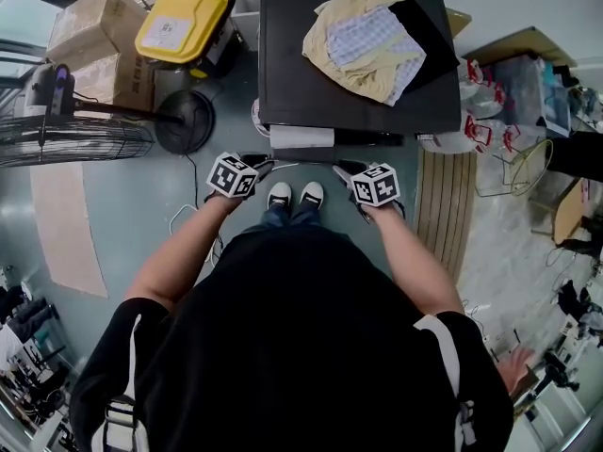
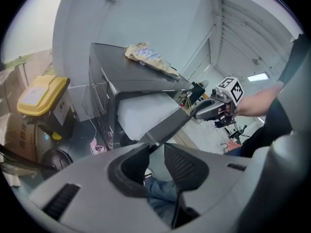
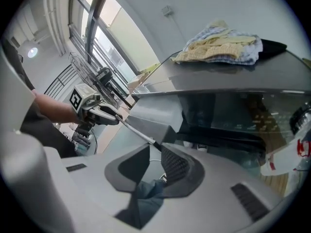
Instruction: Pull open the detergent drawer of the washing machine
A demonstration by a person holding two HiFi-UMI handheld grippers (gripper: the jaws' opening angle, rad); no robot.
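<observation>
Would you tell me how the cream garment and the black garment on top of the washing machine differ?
The cream garment is pale and spreads across the middle of the washing machine's top; the black garment nearly blends into that dark surface. The cream garment lies uppermost, overlapping the black garment, which peeks out at the head view's right. Both lie crumpled there.

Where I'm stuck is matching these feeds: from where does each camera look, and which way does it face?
Head view: on the person's head, facing down at the washing machine; arms, shoes, left gripper and right gripper show.
Left gripper view: on the left gripper, facing the machine; own open jaws, right gripper, forearm show.
Right gripper view: on the right gripper, facing the machine; own open jaws, left gripper, forearm show.
Shared: all see the clothes atop the machine.
</observation>
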